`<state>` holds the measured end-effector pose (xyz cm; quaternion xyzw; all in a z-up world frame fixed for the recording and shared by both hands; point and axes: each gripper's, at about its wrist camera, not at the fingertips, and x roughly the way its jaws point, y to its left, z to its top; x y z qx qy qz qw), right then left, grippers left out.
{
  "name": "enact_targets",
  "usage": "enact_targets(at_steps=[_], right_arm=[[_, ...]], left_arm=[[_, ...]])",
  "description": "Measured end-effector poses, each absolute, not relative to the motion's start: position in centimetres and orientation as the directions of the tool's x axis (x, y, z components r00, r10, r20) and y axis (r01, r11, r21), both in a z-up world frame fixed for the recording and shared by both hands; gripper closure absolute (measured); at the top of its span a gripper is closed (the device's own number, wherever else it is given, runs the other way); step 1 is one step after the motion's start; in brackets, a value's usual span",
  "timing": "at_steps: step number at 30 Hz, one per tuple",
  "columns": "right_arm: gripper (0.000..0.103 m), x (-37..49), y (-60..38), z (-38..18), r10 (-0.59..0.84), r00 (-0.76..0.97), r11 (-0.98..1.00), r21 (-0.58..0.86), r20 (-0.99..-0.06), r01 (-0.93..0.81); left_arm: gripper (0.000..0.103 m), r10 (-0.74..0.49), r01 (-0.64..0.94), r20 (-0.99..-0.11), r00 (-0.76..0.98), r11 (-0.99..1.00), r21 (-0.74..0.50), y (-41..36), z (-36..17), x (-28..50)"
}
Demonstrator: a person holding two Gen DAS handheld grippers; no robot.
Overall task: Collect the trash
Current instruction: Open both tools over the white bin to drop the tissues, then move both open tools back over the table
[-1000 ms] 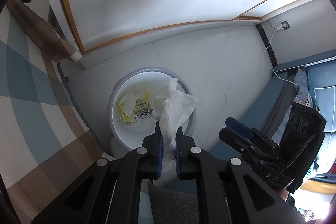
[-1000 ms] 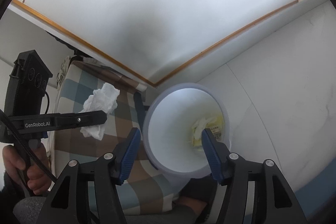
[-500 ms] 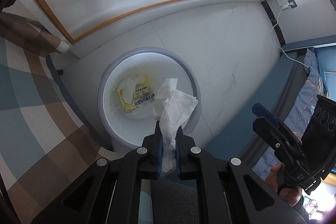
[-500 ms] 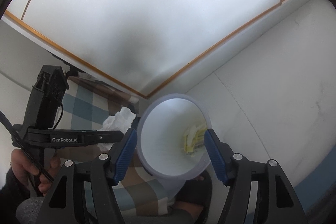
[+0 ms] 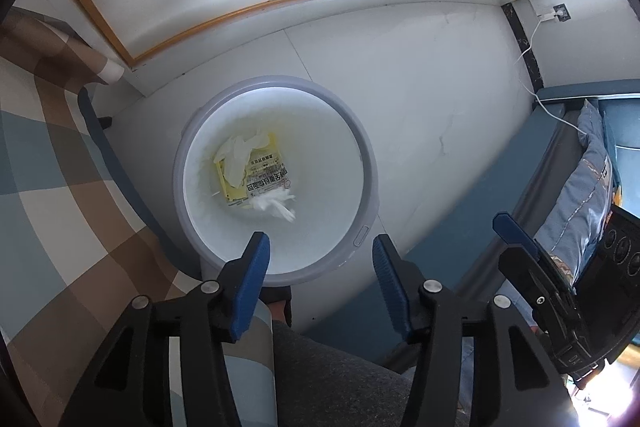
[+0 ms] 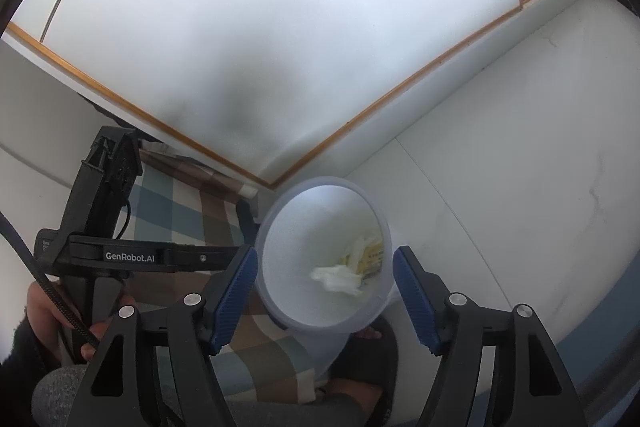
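Observation:
A round white trash bin (image 5: 362,195) (image 6: 276,267) stands on the pale floor below both grippers. Inside it lie a yellow printed wrapper (image 5: 262,179) (image 6: 374,259), an older crumpled tissue (image 5: 238,155) and a white tissue (image 5: 276,205) (image 6: 336,277) that has dropped in. My left gripper (image 5: 320,267) hangs over the bin's near rim, its jaws opening, nothing between the blue pads (image 5: 252,275). My right gripper (image 6: 322,287) stands beside it, jaws opening too and empty; it shows at the right edge of the left wrist view (image 5: 516,231).
A checked brown, blue and cream cloth (image 5: 48,167) (image 6: 176,203) covers furniture left of the bin. A blue bench with a patterned cushion (image 5: 588,167) lies to the right. A white cable (image 5: 536,95) runs to a wall socket. A grey-clad leg (image 5: 332,379) and a foot in a dark sandal (image 6: 360,355) are below.
The left gripper has opened and let go of the white tissue, which has fallen into the bin. The right gripper has widened slightly and shifted over the bin.

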<state>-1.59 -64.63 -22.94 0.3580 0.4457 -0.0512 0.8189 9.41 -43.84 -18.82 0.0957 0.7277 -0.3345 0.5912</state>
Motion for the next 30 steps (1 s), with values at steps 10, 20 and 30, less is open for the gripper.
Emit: enact_targets(at_steps=[10, 20, 30], right_arm=[[0.029, -1.9, -63.8, -22.0, 0.221, 0.605, 0.744, 0.533, -0.765, 0.402], [0.029, -2.1, -62.2, -18.8, 0.201, 0.630, 0.770, 0.518, -0.750, 0.371], [0.028, -2.6, -59.3, -12.8, 0.166, 0.704, 0.824, 0.490, -0.691, 0.286]], left_arm=[[0.033, -0.299, 0.539, -0.937, -0.178, 0.767, -0.347, -41.5, -16.2, 8.9], [0.033, -0.362, 0.565, -0.932, -0.017, 0.766, -0.307, -38.5, -11.8, 8.3], [0.033, -0.421, 0.576, -0.885, 0.199, 0.781, -0.242, -33.9, -6.1, 7.5]])
